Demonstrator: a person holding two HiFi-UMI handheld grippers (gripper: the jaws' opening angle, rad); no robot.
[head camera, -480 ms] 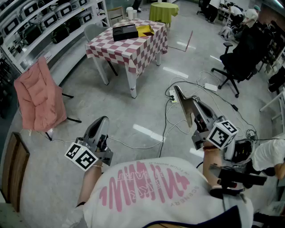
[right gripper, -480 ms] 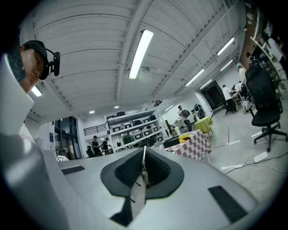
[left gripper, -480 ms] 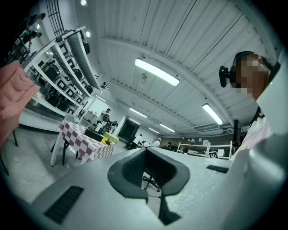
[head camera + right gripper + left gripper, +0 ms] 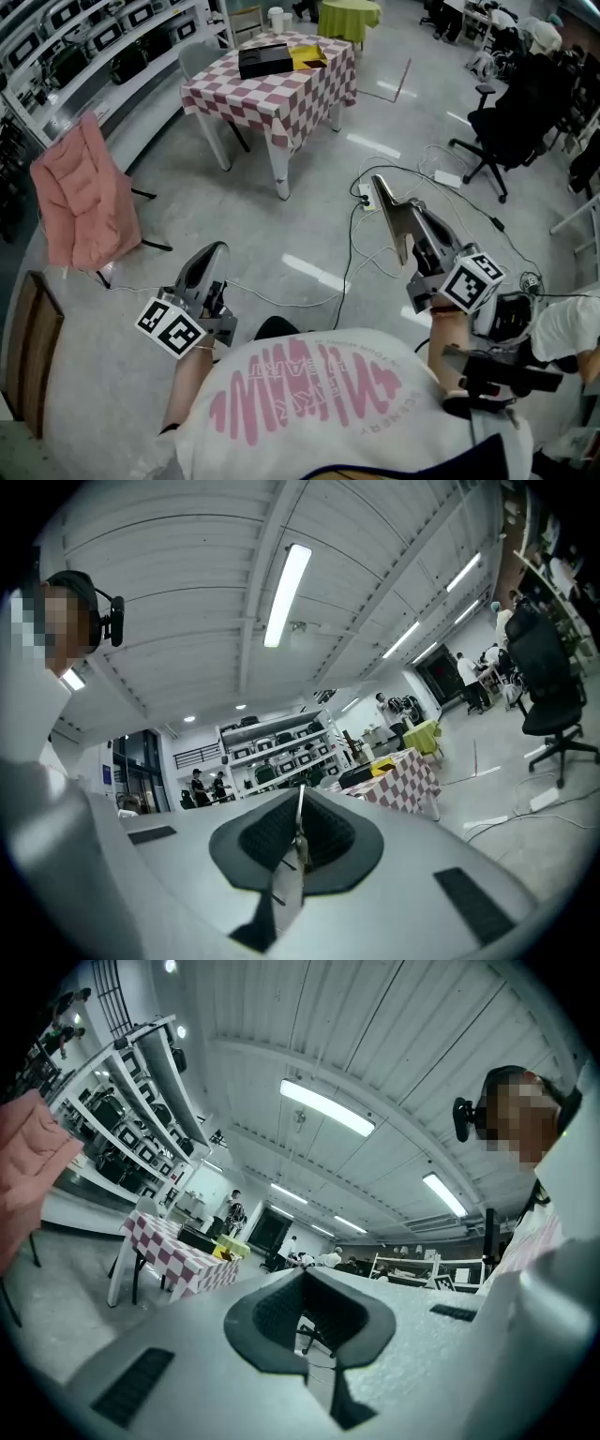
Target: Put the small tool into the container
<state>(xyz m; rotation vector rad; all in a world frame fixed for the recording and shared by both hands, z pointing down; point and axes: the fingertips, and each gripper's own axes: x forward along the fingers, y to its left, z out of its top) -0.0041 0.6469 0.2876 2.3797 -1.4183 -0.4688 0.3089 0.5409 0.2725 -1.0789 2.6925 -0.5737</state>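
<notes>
**Both claws empty, worktop is way across the room**

The checkered worktop (image 4: 281, 98) is standing well apart from the person, near the top of the head view. A flat black box (image 4: 262, 62) is lying on it, and something yellow (image 4: 307, 59) is sitting just beside the box. From here I can't make out any small tool; it's all too tiny.

A wide stretch of bare floor (image 4: 234, 202) is lying open between the person and the worktop. Cables (image 4: 352, 253) are snaking across it between the claws. A chair with a pink cloth (image 4: 82, 192) is flanking the left, a black office chair (image 4: 511, 127) the right.

The left claw (image 4: 218, 249) and right claw (image 4: 377, 181) are both pressed together on nothing. The person's white shirt (image 4: 319, 412) is blocking the bottom of the head view.
</notes>
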